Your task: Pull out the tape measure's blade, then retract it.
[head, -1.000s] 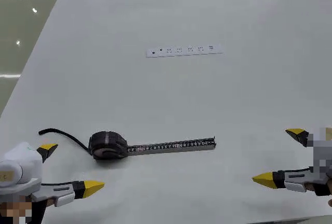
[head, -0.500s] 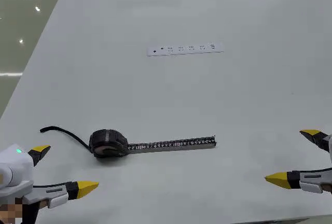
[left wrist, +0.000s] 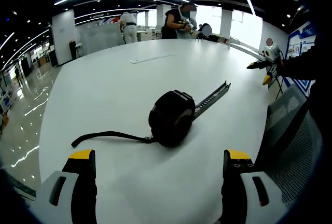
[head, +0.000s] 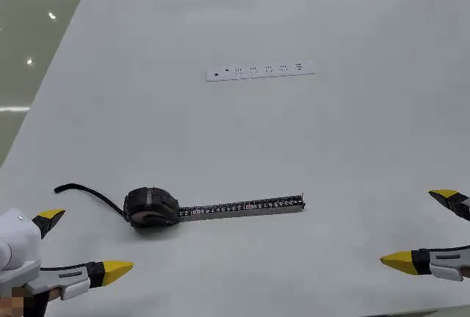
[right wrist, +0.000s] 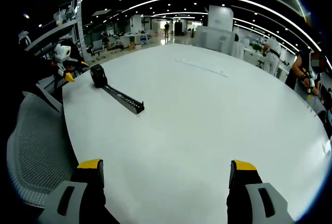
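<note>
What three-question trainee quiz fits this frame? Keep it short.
1. True or false: the tape measure's blade lies pulled out on the table.
2. What do the left tongs hold? A) the tape measure B) the blade C) nothing
3. Fill in: the blade's free end points toward the ___ tongs.
Key: 1 true; 2 C, they are open and short of the tape measure; 3 right, meaning the right tongs.
</note>
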